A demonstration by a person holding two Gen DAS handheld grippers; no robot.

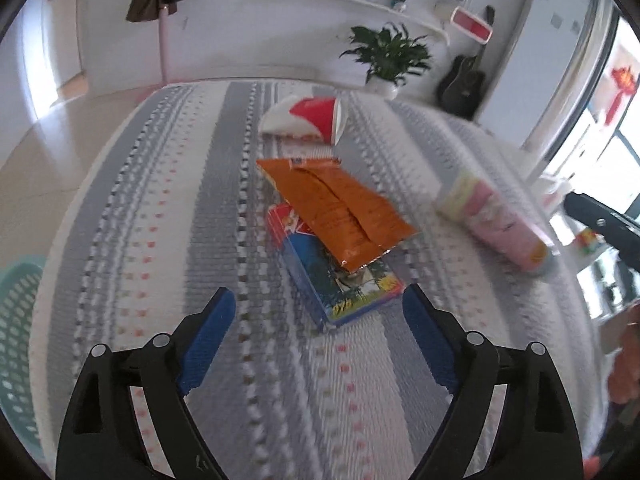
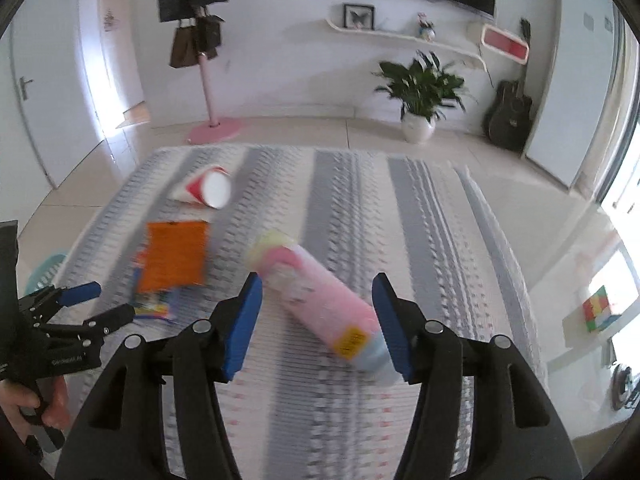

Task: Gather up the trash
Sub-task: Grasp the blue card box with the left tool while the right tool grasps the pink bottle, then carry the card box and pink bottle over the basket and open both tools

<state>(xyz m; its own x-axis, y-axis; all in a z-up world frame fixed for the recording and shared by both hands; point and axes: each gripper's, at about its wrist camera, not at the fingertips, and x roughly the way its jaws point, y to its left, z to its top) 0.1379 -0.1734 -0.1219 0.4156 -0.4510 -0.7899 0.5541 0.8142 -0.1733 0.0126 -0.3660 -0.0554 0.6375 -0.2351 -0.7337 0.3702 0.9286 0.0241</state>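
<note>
An orange snack bag lies on a blue and red box on the striped grey and white cloth. A red and white paper cup lies on its side behind them. A pink cylindrical can lies to the right. My left gripper is open just short of the box's near end. My right gripper is open around the pink can, which lies between its blue pads. The bag, cup and left gripper show in the right wrist view.
A teal perforated basket stands at the left edge of the cloth, also in the right wrist view. Beyond the cloth are a potted plant, a pink coat stand and a guitar.
</note>
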